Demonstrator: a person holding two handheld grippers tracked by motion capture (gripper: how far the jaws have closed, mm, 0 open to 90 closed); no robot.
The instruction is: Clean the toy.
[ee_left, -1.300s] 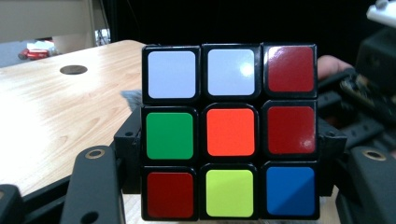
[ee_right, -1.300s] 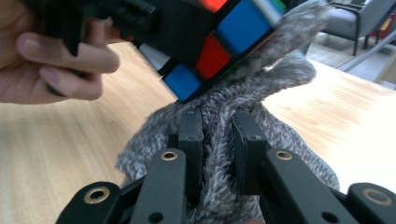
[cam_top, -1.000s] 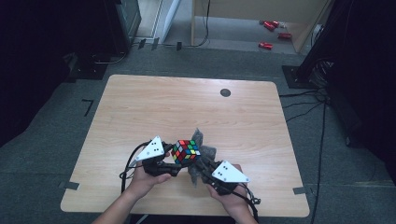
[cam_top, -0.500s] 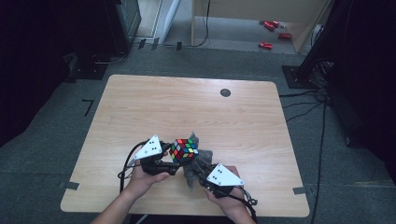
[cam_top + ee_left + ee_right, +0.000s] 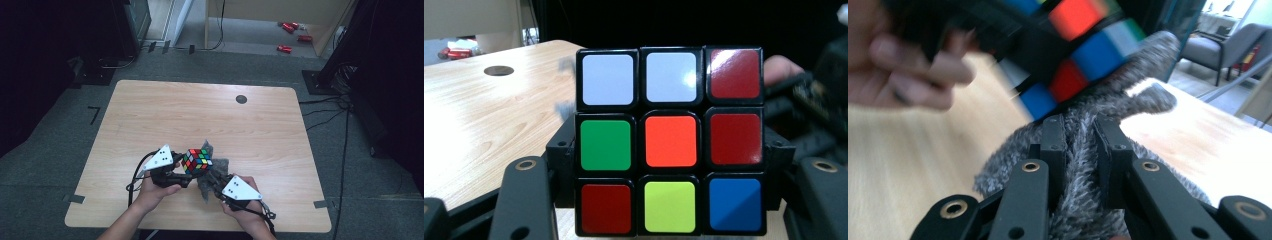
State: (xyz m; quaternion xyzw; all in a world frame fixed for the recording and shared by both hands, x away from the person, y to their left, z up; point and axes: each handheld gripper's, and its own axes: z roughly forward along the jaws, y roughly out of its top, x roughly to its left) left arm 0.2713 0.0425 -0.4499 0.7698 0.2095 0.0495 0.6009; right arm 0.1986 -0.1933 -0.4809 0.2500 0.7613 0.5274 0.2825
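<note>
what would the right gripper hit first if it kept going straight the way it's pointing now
Most likely the puzzle cube: the right gripper, shut on the grey cloth, points at it just ahead, though depth is unclear.

From where I stand, the puzzle cube is smeared with blur and cut by the top edge in the right gripper view, the grey fuzzy cloth hides its underside, and the left gripper shows cropped jaws.
</note>
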